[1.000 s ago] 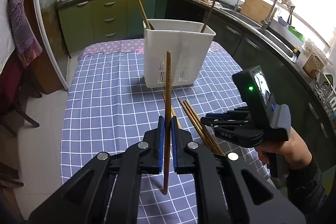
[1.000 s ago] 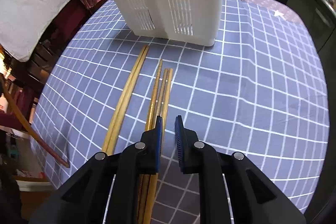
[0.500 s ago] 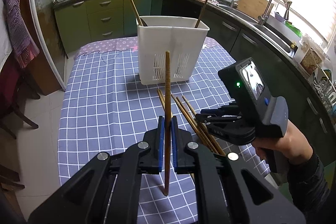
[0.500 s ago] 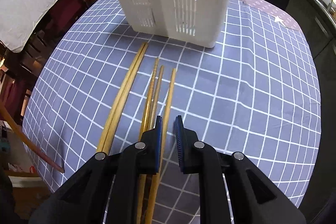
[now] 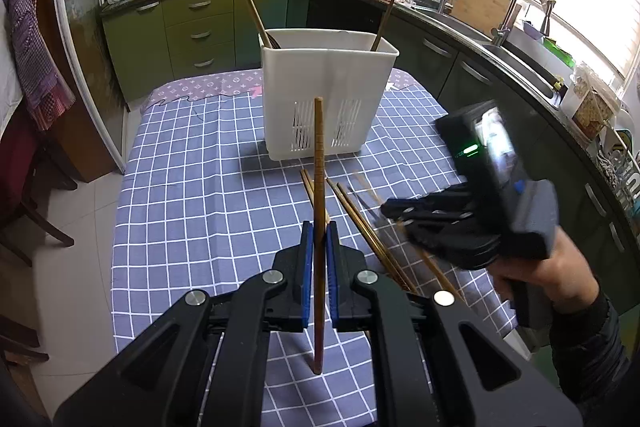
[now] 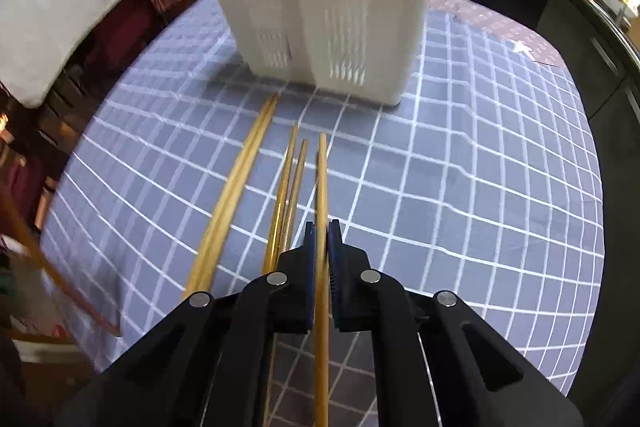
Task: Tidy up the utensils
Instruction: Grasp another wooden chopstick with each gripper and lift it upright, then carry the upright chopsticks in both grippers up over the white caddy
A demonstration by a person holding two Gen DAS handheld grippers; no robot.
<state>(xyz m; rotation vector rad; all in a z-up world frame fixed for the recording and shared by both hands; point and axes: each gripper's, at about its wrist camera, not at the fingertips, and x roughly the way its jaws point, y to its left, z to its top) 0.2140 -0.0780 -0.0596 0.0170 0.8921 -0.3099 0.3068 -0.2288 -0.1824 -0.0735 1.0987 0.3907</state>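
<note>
Kitchen setting, green cabinets (image 5: pixel 188 27) behind; a tabletop (image 5: pixel 192 195) under a blue checked cloth carries the white utensil holder (image 5: pixel 328 95), which stands toward the far end with bare cloth on both sides. Near side of the holder: four loose chopsticks (image 6: pixel 240 187) lie on the cloth pointing at it, the closest tips just short of its base. Right of the holder the cloth is bare out to the table edge.

Left hand-held gripper (image 5: pixel 318 239) clamped on a dark chopstick (image 5: pixel 319 163), upright, on the near side of the holder. Right hand-held gripper (image 6: pixel 320 235) pressed tight onto a light chopstick (image 6: pixel 322 179), rightmost of the group.

Change since half a second ago: that chopstick then lay between parted jaws; right view now blurred, holder looms larger.
</note>
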